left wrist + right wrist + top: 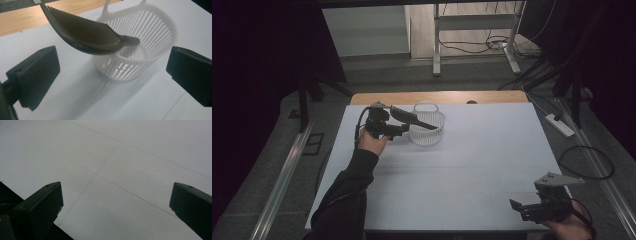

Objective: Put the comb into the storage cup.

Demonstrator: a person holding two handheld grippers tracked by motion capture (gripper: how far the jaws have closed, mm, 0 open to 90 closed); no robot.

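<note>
A white slotted basket (434,136) (155,42) stands on the white table toward the back left. A black comb (408,116) (85,32) leans on its rim, handle end down inside the basket and toothed head sticking out past the rim to the left. My left gripper (398,124) (112,72) hovers just left of the basket, open, with its jaws wide apart and the comb beyond them, untouched. My right gripper (523,207) (115,195) rests near the table's front right corner, open, with bare table between its jaws.
The white table top (482,155) has a wooden strip (437,97) along its back edge. On the floor at the right lie a power strip (560,125) and a cable loop (587,162). A metal desk frame (437,50) stands behind the table.
</note>
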